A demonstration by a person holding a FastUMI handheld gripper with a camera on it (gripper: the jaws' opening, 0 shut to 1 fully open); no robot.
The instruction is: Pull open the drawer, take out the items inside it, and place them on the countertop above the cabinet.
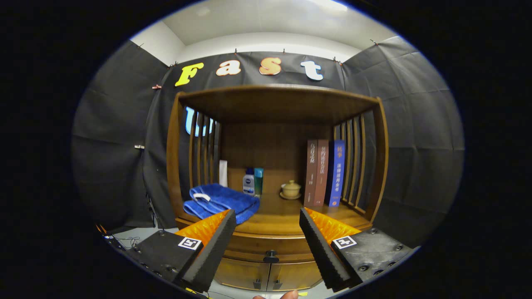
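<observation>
A wooden cabinet (pixel 274 245) stands ahead with its drawer (pixel 270 245) closed; a small dark knob (pixel 271 254) sits on the drawer front, between and a little beyond my fingers. My gripper (pixel 268 222) is open, with nothing between its fingers, held in front of the countertop's (pixel 278 218) front edge. What lies inside the drawer is hidden.
On the countertop lie a folded blue towel (pixel 220 203), a white tube (pixel 223 173), two small bottles (pixel 252 182), a lidded ceramic cup on a saucer (pixel 290 189) and three upright books (pixel 326 172). Slatted sides and a shelf top enclose it. Two lower doors (pixel 266 275) sit below.
</observation>
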